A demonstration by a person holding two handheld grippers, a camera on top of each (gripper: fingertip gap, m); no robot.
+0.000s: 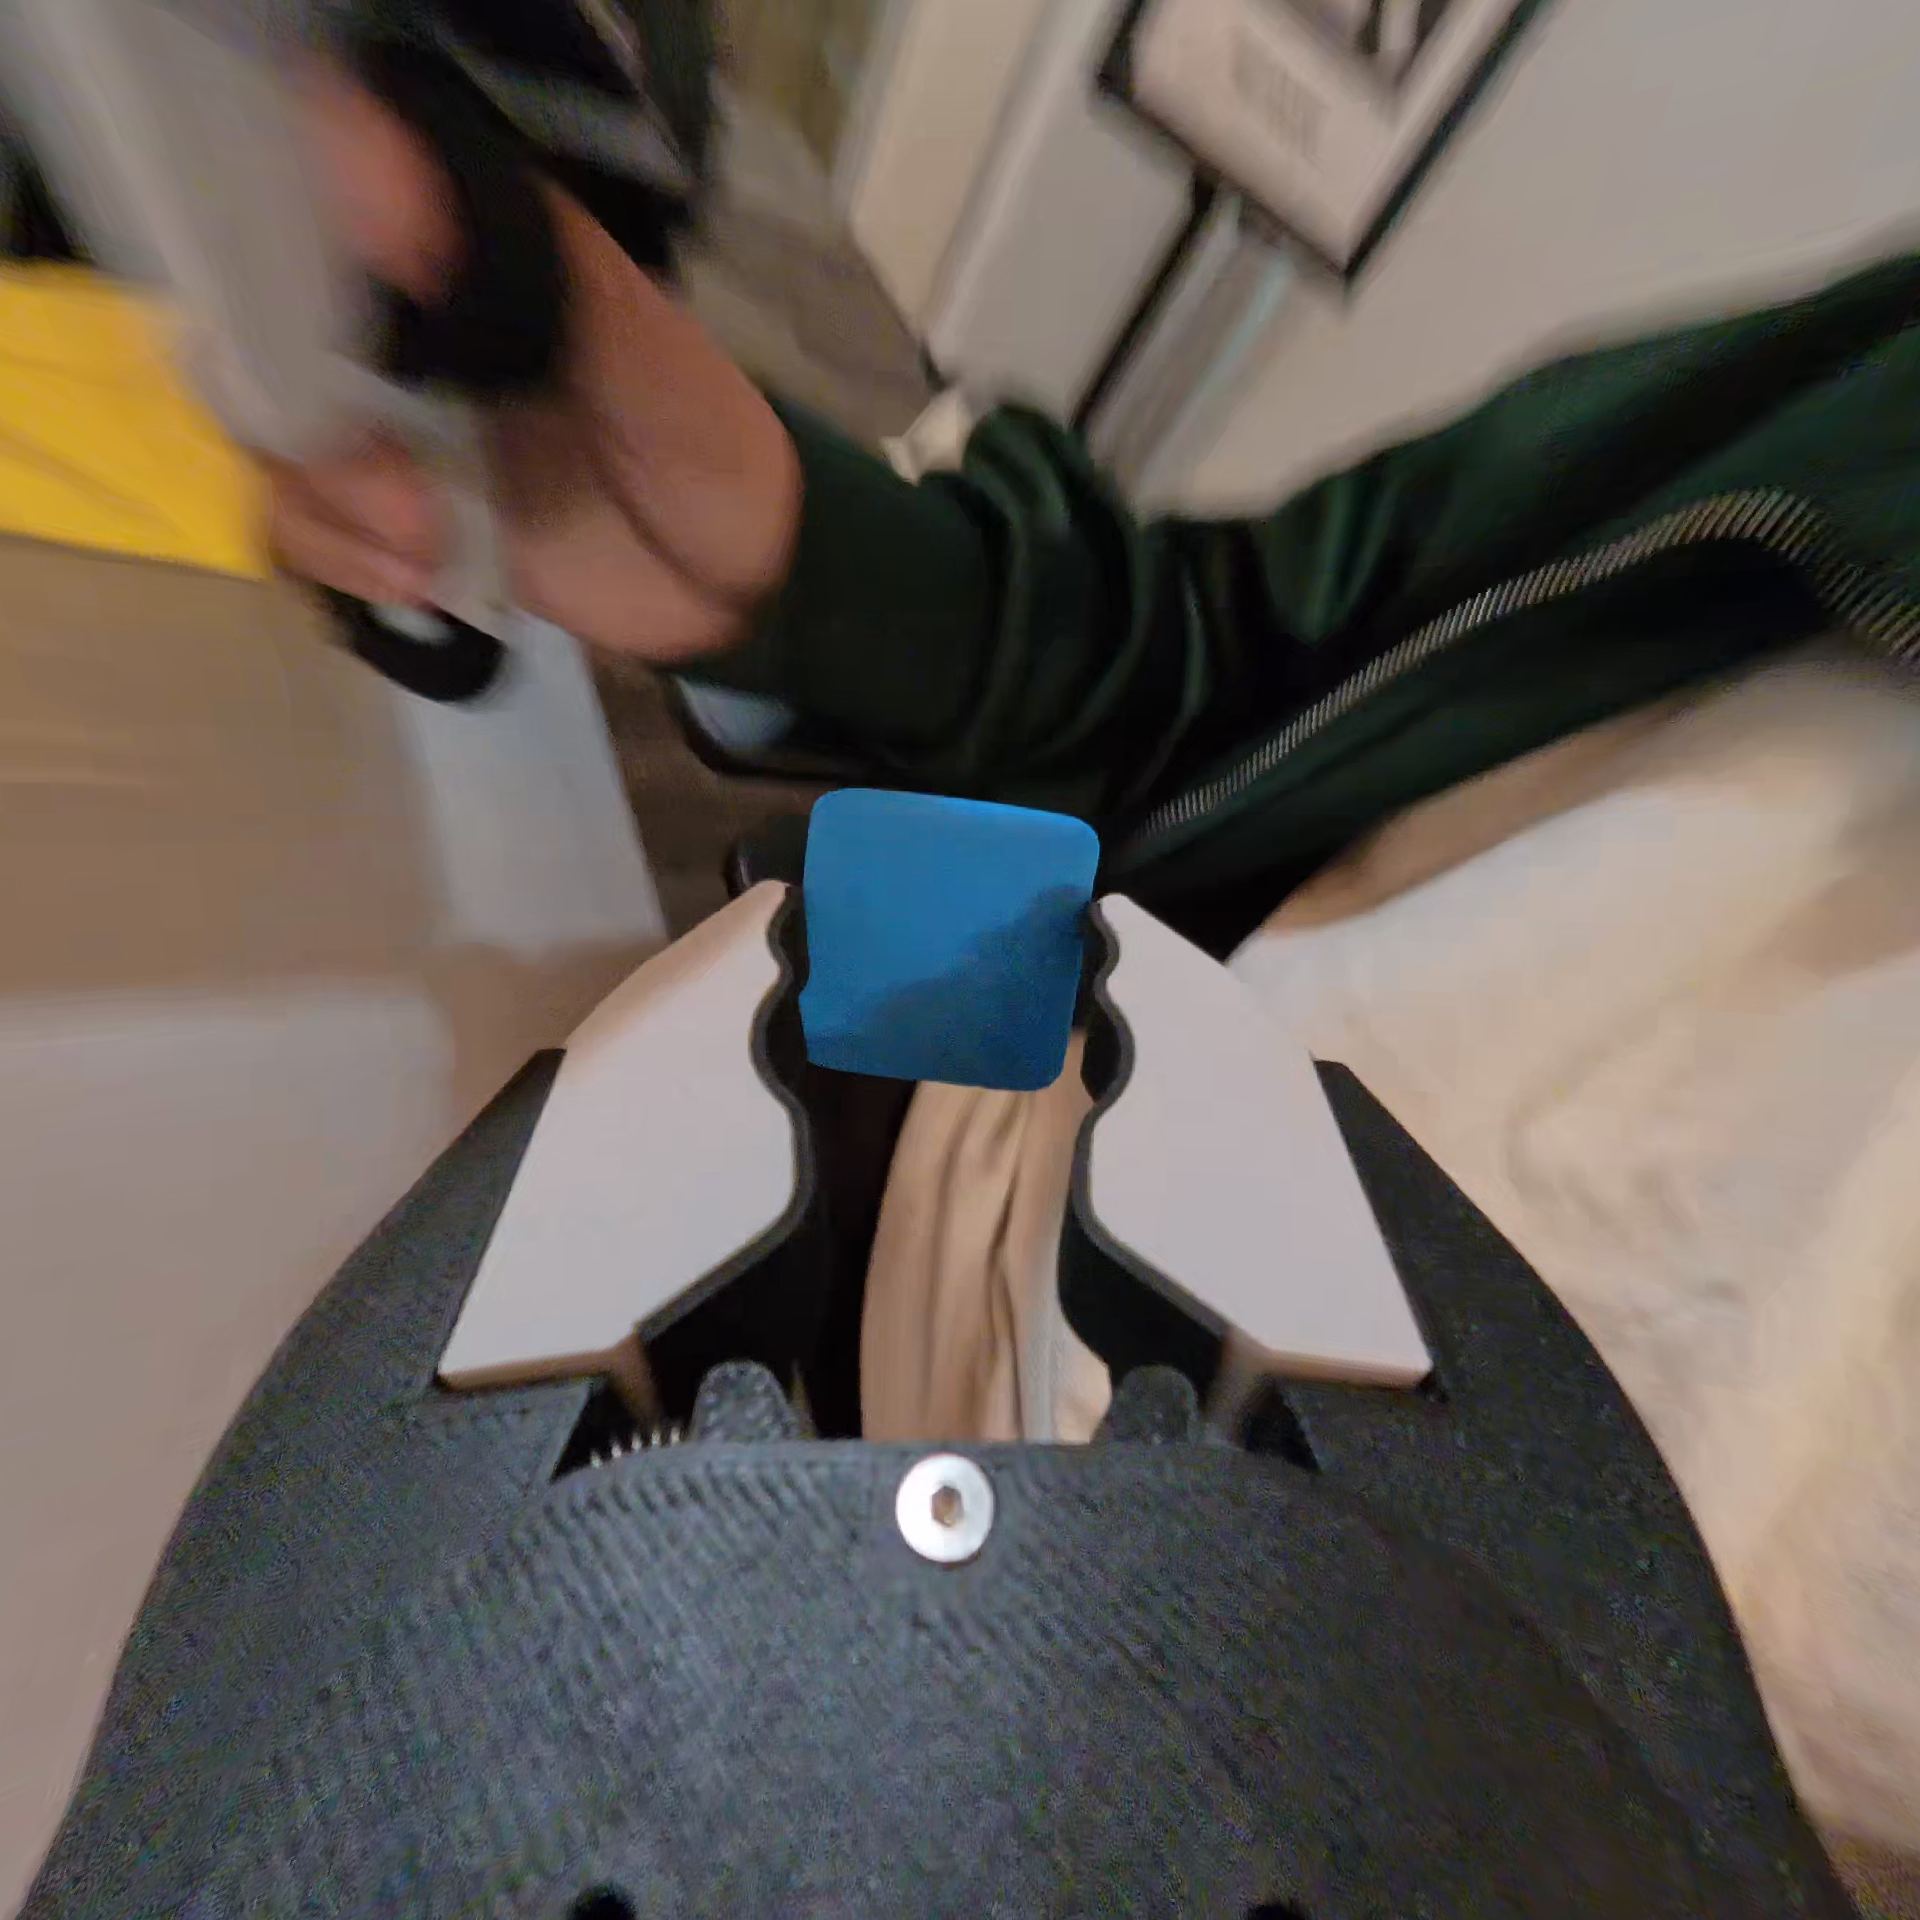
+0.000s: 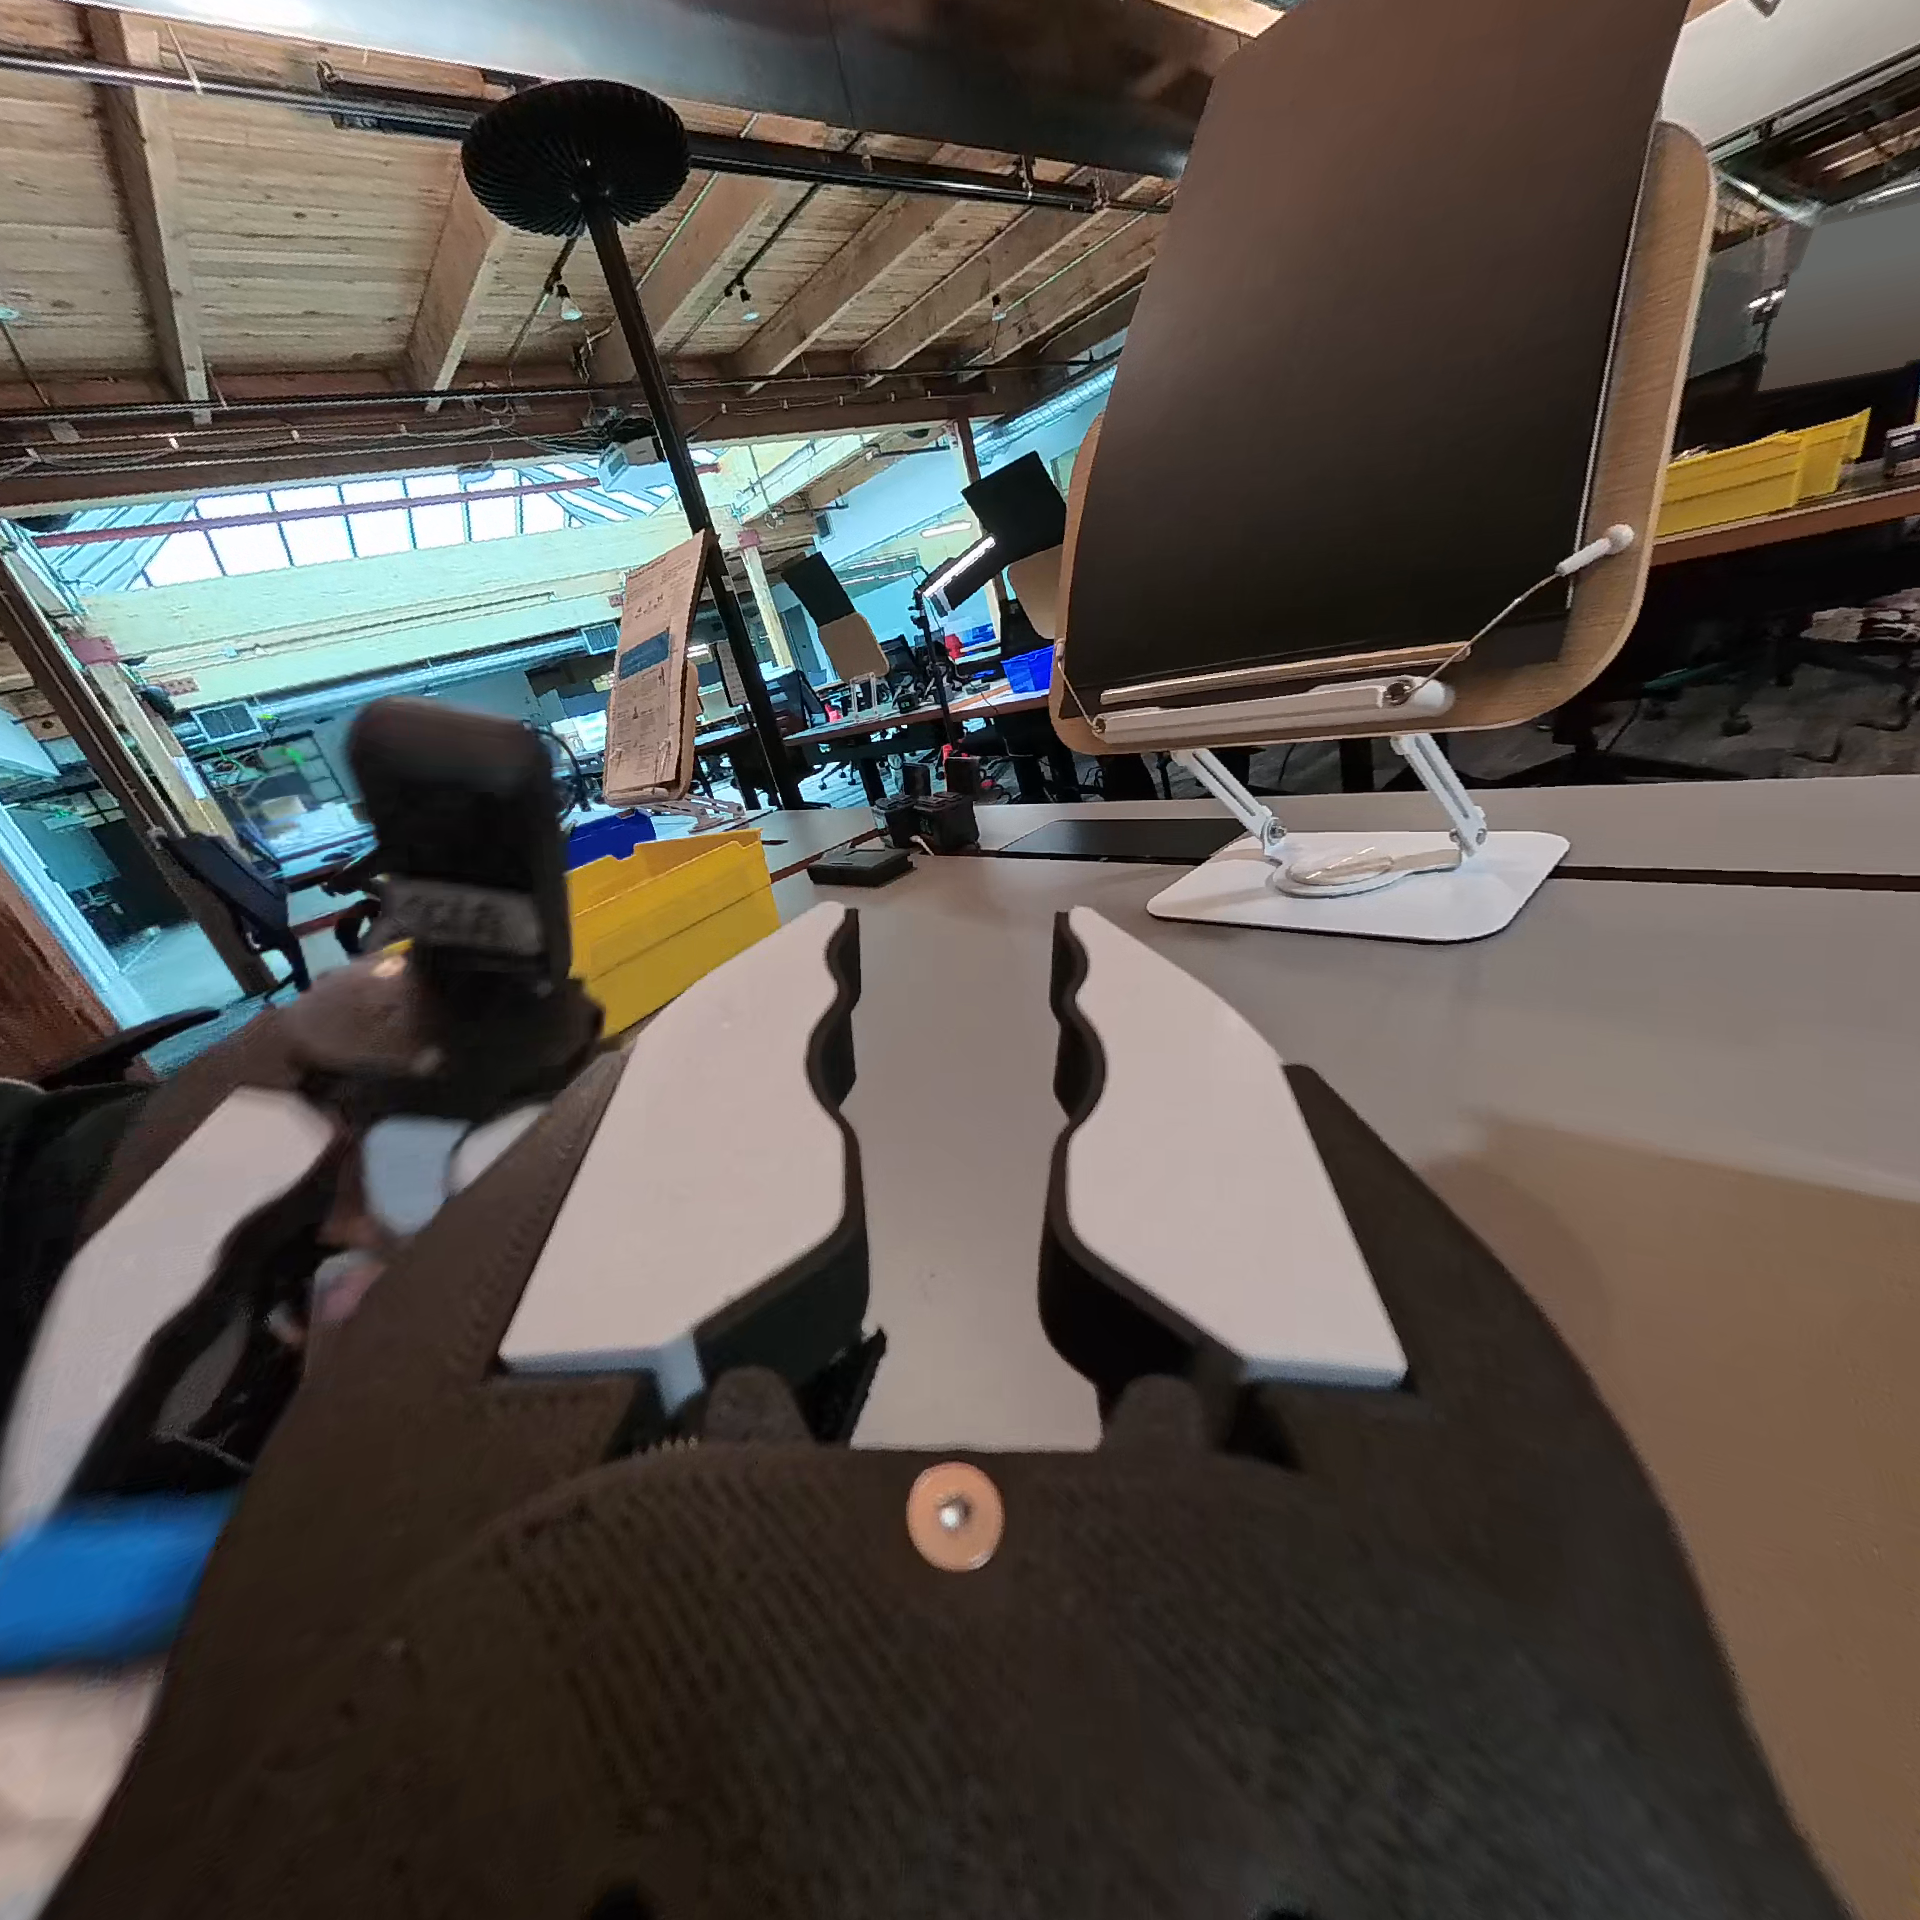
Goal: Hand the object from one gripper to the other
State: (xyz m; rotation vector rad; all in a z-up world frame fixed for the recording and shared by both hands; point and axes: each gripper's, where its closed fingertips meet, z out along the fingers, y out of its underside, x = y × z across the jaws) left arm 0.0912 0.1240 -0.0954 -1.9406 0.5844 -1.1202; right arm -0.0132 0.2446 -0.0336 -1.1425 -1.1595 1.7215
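Observation:
A blue block [image 1: 943, 940] with rounded corners is clamped between the fingertips of my left gripper [image 1: 940, 935], held in the air over a person's lap. The block also shows as a blurred blue patch at the lower left of the right wrist view [image 2: 99, 1574], with the left gripper's fingers [image 2: 156, 1257] beside it. My right gripper [image 2: 954, 961] is open and empty, its fingers parted over the grey table [image 2: 1558, 1039]. In the left wrist view the right gripper is a blurred shape in a hand [image 1: 582, 447] at the upper left.
A tablet stand [image 2: 1361, 883] with a dark panel stands on the table at the right. A yellow bin [image 2: 675, 914] sits at the table's left edge. A dark green sleeve [image 1: 1247, 644] crosses the left wrist view above beige trousers [image 1: 1558, 987].

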